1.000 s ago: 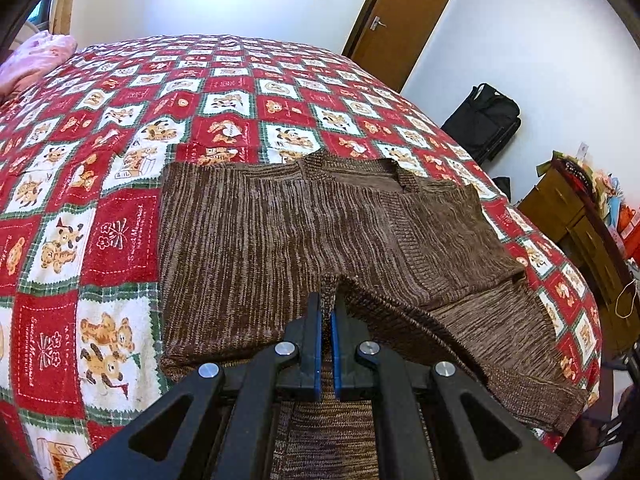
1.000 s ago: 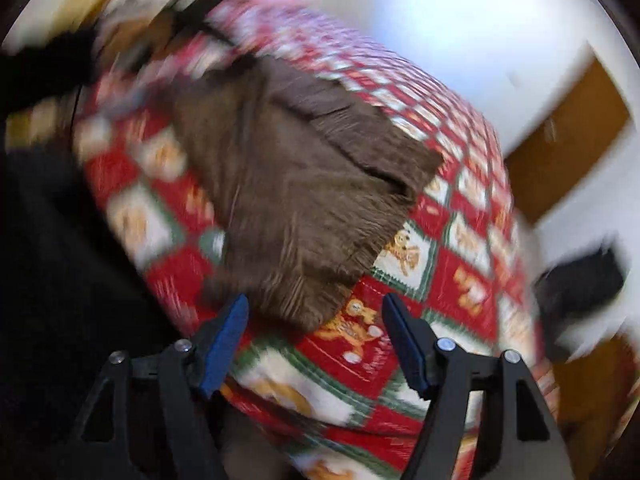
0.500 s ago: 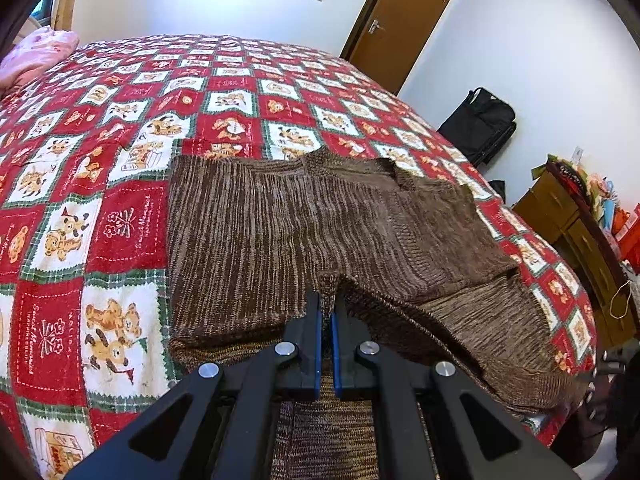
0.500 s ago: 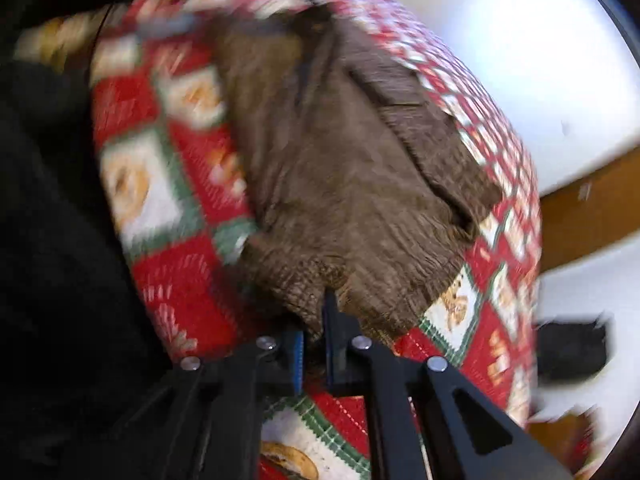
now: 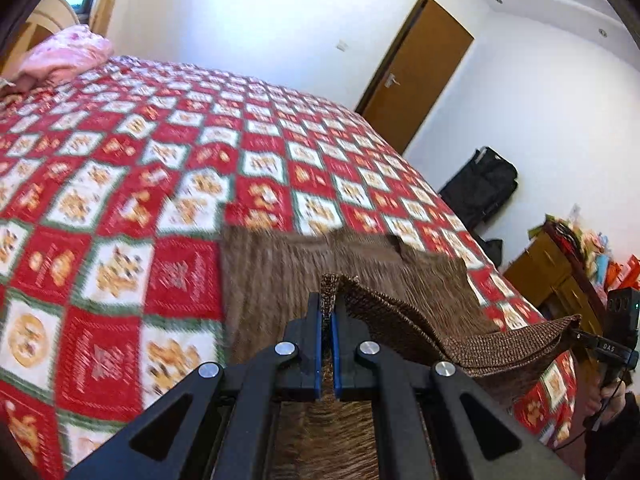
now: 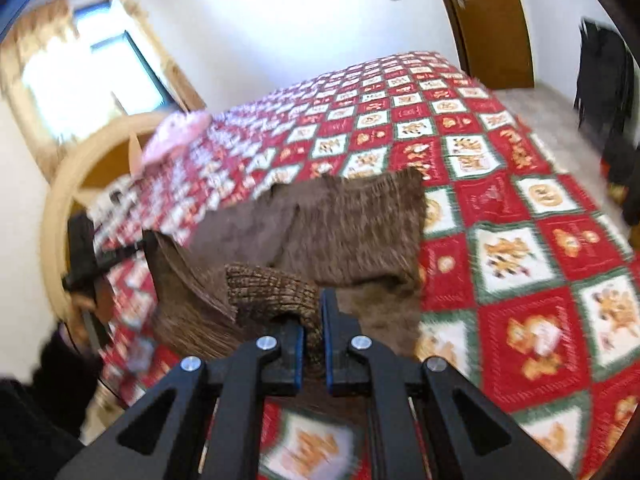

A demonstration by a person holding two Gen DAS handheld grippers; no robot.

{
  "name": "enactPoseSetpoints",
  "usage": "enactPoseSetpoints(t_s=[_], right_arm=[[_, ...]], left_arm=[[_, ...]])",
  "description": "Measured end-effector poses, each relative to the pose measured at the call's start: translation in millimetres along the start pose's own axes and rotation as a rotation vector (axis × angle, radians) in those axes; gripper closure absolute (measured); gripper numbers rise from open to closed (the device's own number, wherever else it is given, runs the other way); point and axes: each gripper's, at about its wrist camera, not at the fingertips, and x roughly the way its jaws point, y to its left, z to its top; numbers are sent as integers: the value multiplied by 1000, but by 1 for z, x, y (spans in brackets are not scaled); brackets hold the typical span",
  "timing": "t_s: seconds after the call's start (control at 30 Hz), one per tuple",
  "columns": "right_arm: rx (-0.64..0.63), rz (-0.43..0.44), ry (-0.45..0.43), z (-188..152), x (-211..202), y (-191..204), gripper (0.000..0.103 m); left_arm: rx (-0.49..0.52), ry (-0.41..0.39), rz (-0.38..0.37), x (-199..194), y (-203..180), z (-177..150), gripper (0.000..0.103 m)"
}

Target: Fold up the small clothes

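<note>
While one brown sweater (image 5: 280, 272) lifts off one quilt (image 5: 120, 184), two grippers' jaws clamped on its hem; left gripper (image 5: 327, 312), right gripper (image 6: 311, 320)

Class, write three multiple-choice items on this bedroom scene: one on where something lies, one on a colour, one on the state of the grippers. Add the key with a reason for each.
1. Where does the pink bedding lie?
A. at the bed's far end
B. on the floor
C. on the sweater

2. What colour is the sweater?
A. blue
B. brown
C. white

3. How do the grippers stand?
A. both open
B. only the left shut
C. both shut on the sweater

Key: A, the bedding sits at the far end near the headboard; B, the knit is brown throughout; C, the left gripper and right gripper each pinch a lifted hem edge.
</note>
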Motion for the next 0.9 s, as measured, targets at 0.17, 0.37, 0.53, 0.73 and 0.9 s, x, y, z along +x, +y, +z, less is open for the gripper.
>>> enactPoseSetpoints(t_s=[0.17,0.37,0.53,0.73,0.9], right_arm=[[3,-1,-16,30,22,9,95],[123,34,9,67,71,-22,95],[286,25,33,78,129,-78,95],[356,-17,66,68,171,-109,95],[326,-37,52,70,167,-109,95]], left_arm=[[-18,-10,36,13,10,20,100],[-55,24,112,55,29,42,100],[-111,100,181,107,56,46,100],[-149,142,216,141,73,39,100],[-123,114,227,137,65,39,100]])
